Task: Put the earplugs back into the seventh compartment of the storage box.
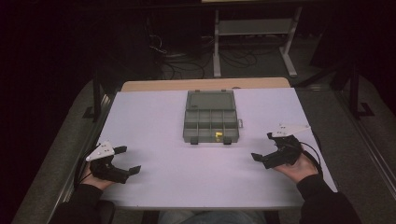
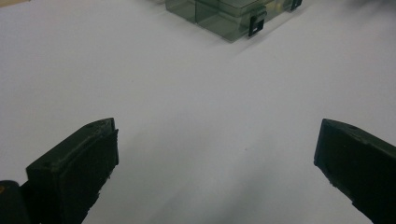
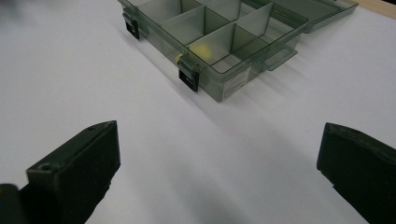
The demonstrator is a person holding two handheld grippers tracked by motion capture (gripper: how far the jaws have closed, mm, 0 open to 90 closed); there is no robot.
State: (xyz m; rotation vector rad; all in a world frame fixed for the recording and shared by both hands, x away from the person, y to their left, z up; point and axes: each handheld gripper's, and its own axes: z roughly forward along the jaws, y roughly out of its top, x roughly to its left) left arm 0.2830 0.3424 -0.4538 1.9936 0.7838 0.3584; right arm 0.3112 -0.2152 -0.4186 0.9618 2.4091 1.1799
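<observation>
Between both wide-jawed grippers, organizer box [image 1: 210, 122] lies open, its label unreadable.

From my seat the high view is dim and underexposed: the table [image 1: 187, 172] between my left gripper [image 1: 127, 159] and right gripper [image 1: 262, 146] is the one lit area, a flat lavender-white with no hard glare, while everything beyond and to either side of them sinks into near black with grain. In the left gripper view the surface ahead of the jaws is washed pale, soft grey shadow pools low between them, and the organizer box [image 2: 229, 16] far ahead is blurred. The right gripper view is sharper on that box, which throws a soft shadow towards the jaws, though the jaws themselves are dark and soft-edged
</observation>
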